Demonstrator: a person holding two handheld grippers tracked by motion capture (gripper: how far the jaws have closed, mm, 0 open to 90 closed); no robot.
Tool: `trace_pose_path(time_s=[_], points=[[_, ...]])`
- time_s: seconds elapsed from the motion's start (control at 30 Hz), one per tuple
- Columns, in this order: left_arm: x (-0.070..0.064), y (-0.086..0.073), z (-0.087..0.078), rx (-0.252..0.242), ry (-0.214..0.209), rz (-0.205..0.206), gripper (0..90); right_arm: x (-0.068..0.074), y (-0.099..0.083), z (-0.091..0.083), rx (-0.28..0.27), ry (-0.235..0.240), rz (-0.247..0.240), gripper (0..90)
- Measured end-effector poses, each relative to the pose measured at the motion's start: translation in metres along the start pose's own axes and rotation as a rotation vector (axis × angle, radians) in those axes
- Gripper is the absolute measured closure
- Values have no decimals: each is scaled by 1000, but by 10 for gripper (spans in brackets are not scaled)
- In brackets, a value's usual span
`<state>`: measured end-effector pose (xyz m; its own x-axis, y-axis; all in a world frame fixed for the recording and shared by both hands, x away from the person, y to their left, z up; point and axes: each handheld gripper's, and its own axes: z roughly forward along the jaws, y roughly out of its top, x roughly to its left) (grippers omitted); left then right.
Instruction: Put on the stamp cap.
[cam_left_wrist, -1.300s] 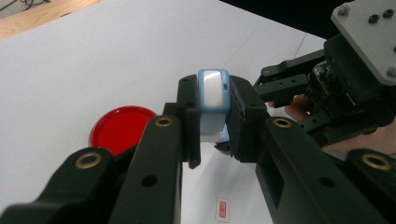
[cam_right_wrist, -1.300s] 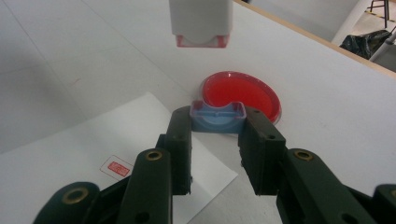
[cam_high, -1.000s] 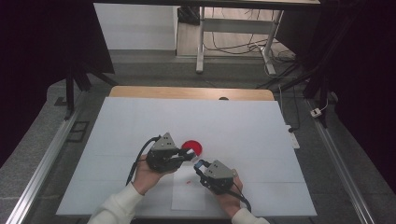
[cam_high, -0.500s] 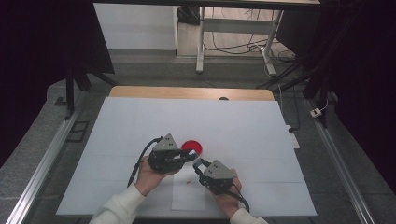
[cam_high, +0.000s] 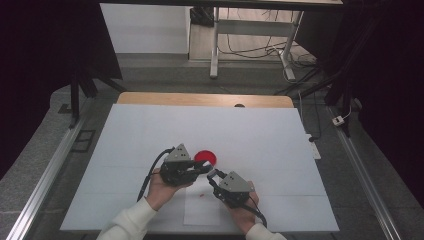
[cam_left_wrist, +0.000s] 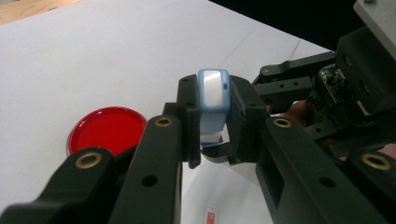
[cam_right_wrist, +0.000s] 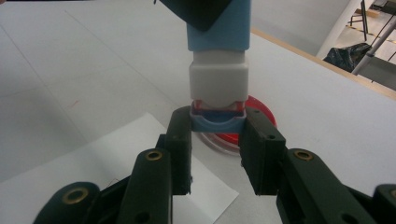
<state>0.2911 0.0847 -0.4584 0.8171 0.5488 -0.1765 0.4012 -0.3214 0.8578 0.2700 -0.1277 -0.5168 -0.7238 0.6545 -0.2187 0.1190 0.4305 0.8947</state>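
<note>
A blue and white stamp-like block (cam_left_wrist: 213, 93) is clamped between the jaws of my left gripper (cam_left_wrist: 212, 123), which is shut on its blue body. In the right gripper view the block hangs from above, with a white middle section (cam_right_wrist: 218, 84) and a blue cap (cam_right_wrist: 218, 122) at its lower end. My right gripper (cam_right_wrist: 218, 133) is shut on that cap. In the high view the left gripper (cam_high: 205, 169) and right gripper (cam_high: 213, 175) meet tip to tip just in front of a red round dish (cam_high: 205, 157).
A white paper sheet (cam_high: 207, 210) with a small red mark (cam_high: 201, 195) lies at the table's near edge under the grippers. The table (cam_high: 250, 135) is covered in white. A wooden strip (cam_high: 200, 99) runs along its far edge.
</note>
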Motion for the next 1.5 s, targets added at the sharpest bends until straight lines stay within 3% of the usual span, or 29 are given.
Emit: trace_pose_path(time_s=[0.87, 1.13, 1.5], points=[[-3, -2, 4, -24, 3, -23, 758, 1, 0, -1, -11, -38, 8, 655], [-3, -4, 5, -39, 15, -46, 759, 2, 0, -1, -11, -67, -2, 655], [-2, -5, 5, -33, 2, -61, 760, 5, 0, -2, -14, -89, -28, 656]])
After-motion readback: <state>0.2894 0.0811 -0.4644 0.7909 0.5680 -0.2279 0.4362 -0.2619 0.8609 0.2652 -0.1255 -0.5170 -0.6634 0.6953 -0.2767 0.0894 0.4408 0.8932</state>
